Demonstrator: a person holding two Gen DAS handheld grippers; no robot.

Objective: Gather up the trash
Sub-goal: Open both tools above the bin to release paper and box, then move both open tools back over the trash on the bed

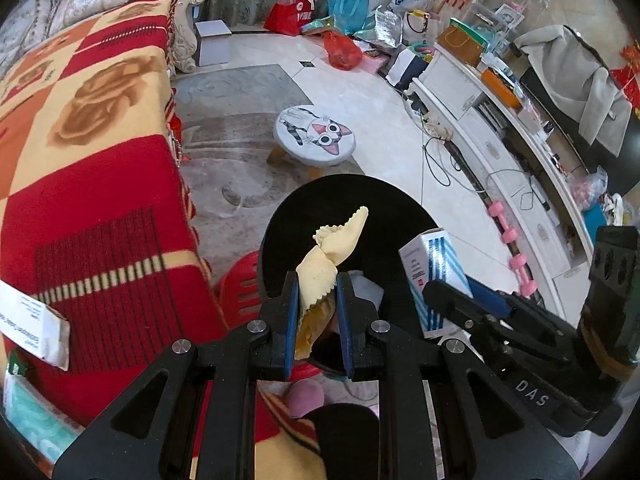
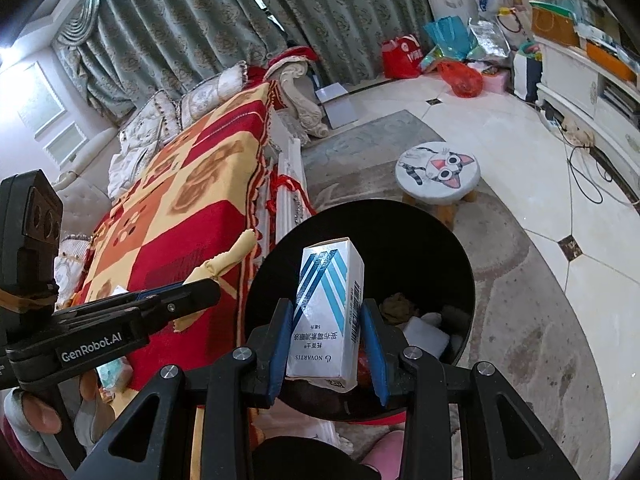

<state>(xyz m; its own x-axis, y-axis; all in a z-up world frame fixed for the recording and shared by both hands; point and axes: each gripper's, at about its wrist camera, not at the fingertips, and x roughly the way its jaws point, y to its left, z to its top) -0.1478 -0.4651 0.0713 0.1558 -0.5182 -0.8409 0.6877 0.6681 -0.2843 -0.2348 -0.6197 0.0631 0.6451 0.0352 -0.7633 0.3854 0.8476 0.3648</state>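
Note:
My left gripper (image 1: 317,300) is shut on a crumpled yellow cloth (image 1: 324,264) with zigzag edges, held over the black-lined trash bin (image 1: 304,208). My right gripper (image 2: 326,320) is shut on a small white and blue medicine box (image 2: 328,312), also above the bin (image 2: 460,256), which has several scraps inside. In the left wrist view the box (image 1: 436,268) and right gripper (image 1: 464,300) show at the right. In the right wrist view the left gripper (image 2: 208,284) with the yellow cloth (image 2: 228,260) shows at the left, a hand gripping its handle.
A table with a red and yellow patterned blanket (image 1: 88,160) stands left of the bin, bearing a white carton (image 1: 36,324). A cat-print stool (image 1: 314,136) stands beyond the bin on the rug. Bags (image 1: 340,48) pile at the far wall; a white cabinet (image 1: 500,160) lines the right.

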